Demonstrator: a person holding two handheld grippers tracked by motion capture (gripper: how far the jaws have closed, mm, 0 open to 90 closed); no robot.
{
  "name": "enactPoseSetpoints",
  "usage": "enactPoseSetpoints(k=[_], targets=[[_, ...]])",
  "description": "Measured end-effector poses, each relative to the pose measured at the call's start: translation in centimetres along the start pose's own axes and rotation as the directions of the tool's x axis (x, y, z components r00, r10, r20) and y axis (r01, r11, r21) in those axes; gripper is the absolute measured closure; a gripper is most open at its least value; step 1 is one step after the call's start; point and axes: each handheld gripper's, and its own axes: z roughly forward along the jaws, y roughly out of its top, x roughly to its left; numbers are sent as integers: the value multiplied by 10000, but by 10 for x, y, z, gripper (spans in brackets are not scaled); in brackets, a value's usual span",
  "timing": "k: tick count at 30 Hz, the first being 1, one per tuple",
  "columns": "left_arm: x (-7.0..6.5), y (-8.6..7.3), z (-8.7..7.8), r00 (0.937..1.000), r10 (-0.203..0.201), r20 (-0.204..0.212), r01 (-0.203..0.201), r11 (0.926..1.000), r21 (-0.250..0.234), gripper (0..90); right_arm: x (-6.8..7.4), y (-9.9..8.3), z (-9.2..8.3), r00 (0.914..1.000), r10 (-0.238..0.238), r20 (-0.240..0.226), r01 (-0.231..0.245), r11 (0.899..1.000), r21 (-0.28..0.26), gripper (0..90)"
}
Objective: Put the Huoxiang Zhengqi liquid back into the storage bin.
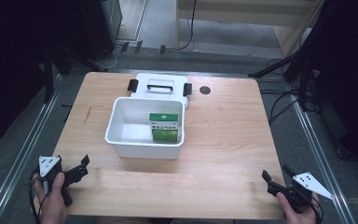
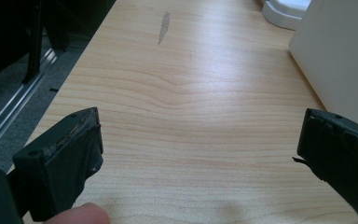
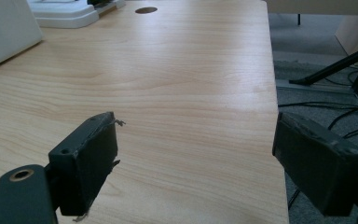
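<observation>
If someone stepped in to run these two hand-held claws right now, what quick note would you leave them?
Left gripper: open, holding nothing, over the table's near left corner.
Right gripper: open, holding nothing, over the near right corner.
White bin: mid-table, lid off; a green carton stands inside at its right.
Lid: lies flat just behind the bin.
Done: carton is in the bin.
Left, probably: put the lid on.

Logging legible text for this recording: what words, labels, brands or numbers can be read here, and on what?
None can be read.
Green and white carton in the white bin: a white band carries dark print, too small and blurred to read.
White lid, wooden table, left gripper, right gripper: no print to be seen.
</observation>
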Motion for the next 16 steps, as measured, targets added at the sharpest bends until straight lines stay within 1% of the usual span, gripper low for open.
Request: enactPoseSetpoints(k=[6, 13, 16], targets=[[0, 0, 0, 10000, -6, 0, 6, 10000, -30, 10, 2, 0, 2, 9998, -173, 20, 173, 9998, 118, 144], [-1, 0, 0, 10000, 22, -40, -23, 10000, -38, 10, 2, 1, 2, 10000, -69, -29, 70, 9997, 217, 146], [-1, 0, 0, 10000, 32, -26, -32, 10000, -36, 11, 2, 1, 3, 9999, -171, -13, 171, 9996, 239, 146]])
